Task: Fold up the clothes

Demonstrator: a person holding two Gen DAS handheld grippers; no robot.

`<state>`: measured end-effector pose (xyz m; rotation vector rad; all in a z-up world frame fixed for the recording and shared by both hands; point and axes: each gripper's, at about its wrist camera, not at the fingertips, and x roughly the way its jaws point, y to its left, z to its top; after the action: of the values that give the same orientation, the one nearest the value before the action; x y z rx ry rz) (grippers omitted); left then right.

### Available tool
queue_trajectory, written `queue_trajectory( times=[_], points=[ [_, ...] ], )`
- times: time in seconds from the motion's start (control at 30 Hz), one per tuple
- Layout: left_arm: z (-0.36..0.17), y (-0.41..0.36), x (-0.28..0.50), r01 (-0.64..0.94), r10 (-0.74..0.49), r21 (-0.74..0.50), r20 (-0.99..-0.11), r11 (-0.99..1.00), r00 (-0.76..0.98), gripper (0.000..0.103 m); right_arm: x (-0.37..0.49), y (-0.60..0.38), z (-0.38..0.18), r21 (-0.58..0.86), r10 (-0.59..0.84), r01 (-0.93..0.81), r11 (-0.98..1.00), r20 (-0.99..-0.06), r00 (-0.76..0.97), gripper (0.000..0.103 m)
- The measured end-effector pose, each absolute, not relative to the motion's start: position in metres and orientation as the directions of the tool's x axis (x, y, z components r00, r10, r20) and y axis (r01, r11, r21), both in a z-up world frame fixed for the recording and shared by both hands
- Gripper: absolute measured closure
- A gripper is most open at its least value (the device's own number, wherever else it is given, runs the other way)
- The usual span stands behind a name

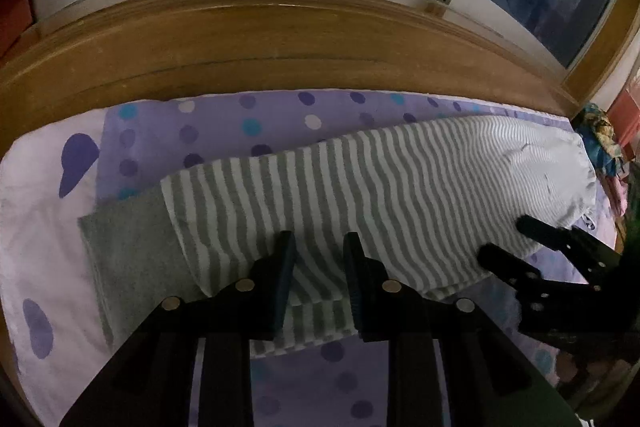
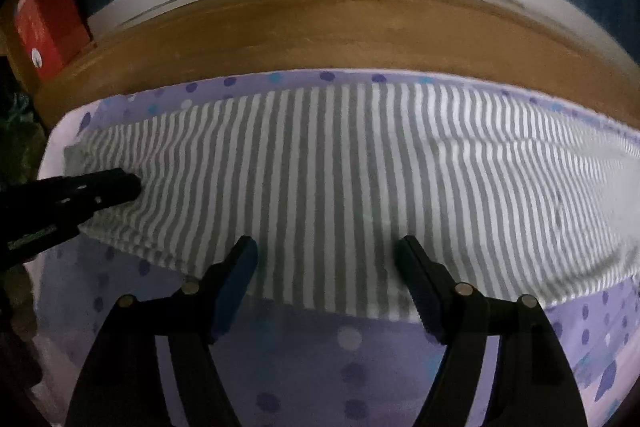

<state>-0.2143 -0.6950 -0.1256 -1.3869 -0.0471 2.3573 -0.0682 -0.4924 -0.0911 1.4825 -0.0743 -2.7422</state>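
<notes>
- Left wrist view: the left gripper [image 1: 318,247] is hanging over the near edge of the striped garment [image 1: 360,187], its jaws standing narrowly apart with striped cloth showing between them; whether the pads are pinching a fold cannot be told
- The garment is lying on the dotted sheet [image 1: 208,123], its long axis running left to right across the bed, parallel to the wooden board [image 1: 240,39] behind; its grey end [image 1: 124,251] is sitting left of this gripper
- The right gripper [image 1: 516,239] is showing at the right, over the same near edge
- Right wrist view: the right gripper [image 2: 326,259] is standing with jaws wide and released, fingertips just over the garment's [image 2: 340,167] near hem, holding nothing
- The left gripper [image 2: 120,187] is reaching in from the left, near the grey end
- Judgement: each gripper is nearest its own stretch of the near edge, so the coming fold would likely carry that edge away toward the board, across the short axis
</notes>
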Motion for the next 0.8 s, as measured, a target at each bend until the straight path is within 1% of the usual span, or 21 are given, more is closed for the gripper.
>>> queue_trajectory(
  times=[0.13,0.27,0.43,0.6,0.7,0.8],
  points=[
    [-0.12,-0.693,-0.21,-0.329,0.345,-0.212,-0.837,-0.92,-0.425,0.078,-0.045,-0.47,-0.071,0.119,-0.092,-0.011,-0.993,-0.817,-0.569,0.03],
    [-0.111,-0.683,-0.202,-0.331,0.42,-0.299,-0.815,-0.895,-0.399,0.078,-0.032,-0.434,-0.04,0.098,-0.073,-0.008,-0.995,-0.792,-0.607,0.03],
    [-0.093,-0.648,-0.176,-0.369,0.492,-0.357,-0.779,-0.858,-0.39,0.078,-0.01,-0.381,-0.01,0.066,-0.036,-0.022,-0.998,-0.758,-0.651,0.03],
    [-0.073,-0.57,-0.153,-0.429,0.545,-0.381,-0.749,-0.819,-0.376,0.078,0.009,-0.311,0.0,0.062,-0.014,-0.049,-0.997,-0.749,-0.663,0.03],
    [-0.064,-0.515,-0.138,-0.442,0.534,-0.355,-0.748,-0.823,-0.394,0.078,0.019,-0.266,-0.007,0.055,-0.008,-0.051,-0.997,-0.753,-0.658,0.03],
    [-0.062,-0.449,-0.123,-0.438,0.532,-0.357,-0.75,-0.825,-0.392,0.078,0.029,-0.222,-0.016,0.052,-0.022,-0.028,-0.998,-0.759,-0.651,0.03]
  ],
)
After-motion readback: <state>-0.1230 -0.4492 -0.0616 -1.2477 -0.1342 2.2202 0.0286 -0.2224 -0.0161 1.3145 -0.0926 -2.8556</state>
